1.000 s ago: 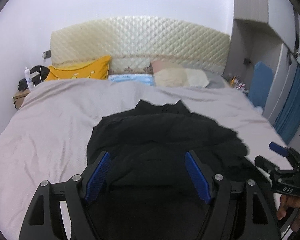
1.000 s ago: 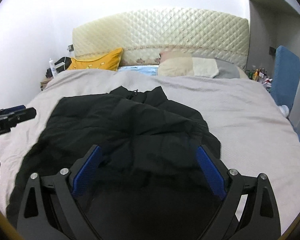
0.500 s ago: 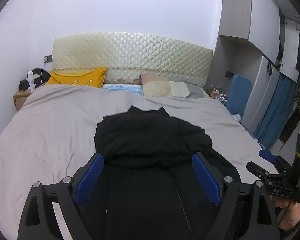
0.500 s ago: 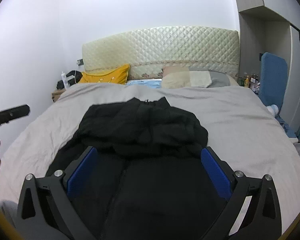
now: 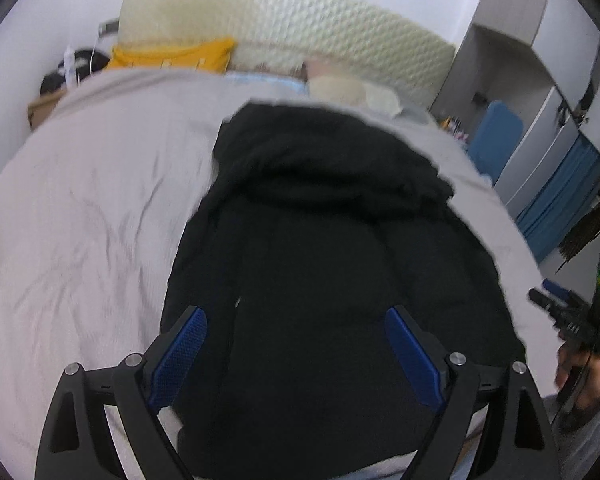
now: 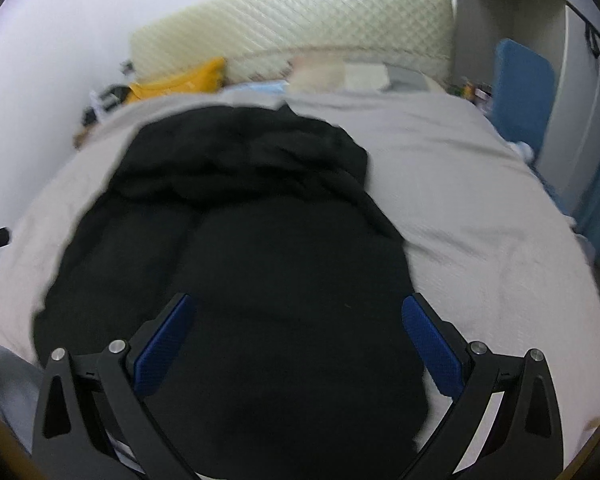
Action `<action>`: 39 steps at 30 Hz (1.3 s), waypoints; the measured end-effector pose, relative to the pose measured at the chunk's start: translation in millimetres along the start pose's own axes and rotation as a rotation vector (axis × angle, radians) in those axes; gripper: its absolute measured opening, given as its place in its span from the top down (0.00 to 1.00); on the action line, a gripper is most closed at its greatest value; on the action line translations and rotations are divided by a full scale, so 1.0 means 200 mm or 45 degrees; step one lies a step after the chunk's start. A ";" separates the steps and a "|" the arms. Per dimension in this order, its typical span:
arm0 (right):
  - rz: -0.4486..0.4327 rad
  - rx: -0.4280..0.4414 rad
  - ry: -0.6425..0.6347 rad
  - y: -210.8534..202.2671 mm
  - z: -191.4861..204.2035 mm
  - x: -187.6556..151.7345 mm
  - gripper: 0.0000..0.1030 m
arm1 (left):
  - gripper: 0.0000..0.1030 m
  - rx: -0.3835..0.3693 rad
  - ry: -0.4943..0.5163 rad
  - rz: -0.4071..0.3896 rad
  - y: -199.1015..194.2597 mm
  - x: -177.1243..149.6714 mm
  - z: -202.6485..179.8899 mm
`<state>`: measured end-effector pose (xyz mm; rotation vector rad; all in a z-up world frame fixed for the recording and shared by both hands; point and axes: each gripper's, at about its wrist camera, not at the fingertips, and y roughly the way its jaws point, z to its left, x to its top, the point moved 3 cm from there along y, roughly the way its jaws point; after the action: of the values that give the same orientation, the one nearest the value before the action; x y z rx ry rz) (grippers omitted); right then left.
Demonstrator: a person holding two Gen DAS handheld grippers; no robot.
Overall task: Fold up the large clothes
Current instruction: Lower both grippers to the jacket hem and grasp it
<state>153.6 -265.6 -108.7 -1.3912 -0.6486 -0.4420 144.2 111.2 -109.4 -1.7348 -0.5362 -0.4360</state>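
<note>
Hovering both grippers over the jacket (image 5: pixel 332 264) on the bed (image 5: pixel 84 208). I read the left gripper (image 5: pixel 296 344) wide, nothing held; right gripper (image 6: pixel 300 332) likewise wide, empty. Jacket lies mid-bed, top part bunched toward the headboard (image 6: pixel 300 16). Both views blurred.

Both views are smeared by motion blur. The large black padded garment (image 5: pixel 332 280) runs off the bottom edge, its near hem hidden behind gripper frames. Small items on the brown wooden bedside table (image 5: pixel 46 104) are too blurred to identify.
</note>
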 end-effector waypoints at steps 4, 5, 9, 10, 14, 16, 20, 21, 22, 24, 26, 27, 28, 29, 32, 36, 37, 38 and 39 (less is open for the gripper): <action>0.108 0.040 0.095 0.07 -0.15 -0.04 0.00 | 0.12 0.048 -0.068 0.098 0.10 -0.06 0.15; 0.134 0.067 0.150 0.10 -0.19 -0.05 0.00 | 0.12 0.057 -0.094 0.118 0.12 -0.07 0.19; 0.259 0.132 0.349 0.23 -0.33 -0.13 0.00 | 0.12 0.065 -0.185 0.191 0.19 -0.13 0.32; 0.310 0.137 0.390 0.28 -0.36 -0.16 0.00 | 0.12 0.067 -0.200 0.210 0.21 -0.14 0.34; 0.432 0.166 0.549 0.39 -0.45 -0.25 0.00 | 0.12 0.060 -0.303 0.303 0.29 -0.20 0.44; 0.467 0.175 0.645 0.42 -0.49 -0.30 0.00 | 0.12 0.050 -0.365 0.338 0.33 -0.23 0.49; 0.561 0.092 0.773 0.49 -0.58 -0.40 0.00 | 0.12 0.049 -0.427 0.377 0.37 -0.26 0.54; 0.575 0.085 0.809 0.50 -0.61 -0.42 0.00 | 0.12 0.050 -0.432 0.390 0.38 -0.27 0.54; 0.592 0.084 0.838 0.51 -0.62 -0.44 0.00 | 0.12 0.052 -0.433 0.416 0.40 -0.27 0.53; 0.645 0.136 0.903 0.54 -0.63 -0.48 0.00 | 0.12 0.064 -0.425 0.453 0.43 -0.28 0.52; 0.684 0.214 0.898 0.56 -0.58 -0.49 0.00 | 0.12 0.079 -0.417 0.484 0.44 -0.30 0.52; 0.687 0.251 0.867 0.56 -0.55 -0.48 0.00 | 0.12 0.083 -0.418 0.491 0.45 -0.30 0.52; 0.681 0.276 0.835 0.55 -0.52 -0.47 0.00 | 0.12 0.091 -0.427 0.501 0.46 -0.31 0.52; 0.664 0.325 0.804 0.54 -0.48 -0.45 0.00 | 0.12 0.098 -0.438 0.512 0.47 -0.31 0.52; 0.597 0.452 0.767 0.47 -0.41 -0.41 0.00 | 0.12 0.087 -0.482 0.555 0.50 -0.33 0.53; 0.491 0.641 0.806 0.39 -0.38 -0.34 0.00 | 0.12 0.094 -0.491 0.595 0.54 -0.34 0.53; 0.472 0.672 0.811 0.38 -0.38 -0.32 0.00 | 0.12 0.093 -0.489 0.604 0.54 -0.34 0.53; 0.452 0.683 0.802 0.36 -0.38 -0.30 0.00 | 0.12 0.090 -0.492 0.610 0.55 -0.34 0.53; 0.432 0.691 0.784 0.34 -0.36 -0.29 0.00 | 0.12 0.087 -0.499 0.618 0.56 -0.34 0.53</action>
<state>163.8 -333.1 -201.6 -0.7603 -0.0094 -0.3581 151.6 186.0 -260.2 -1.8184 -0.3773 0.2683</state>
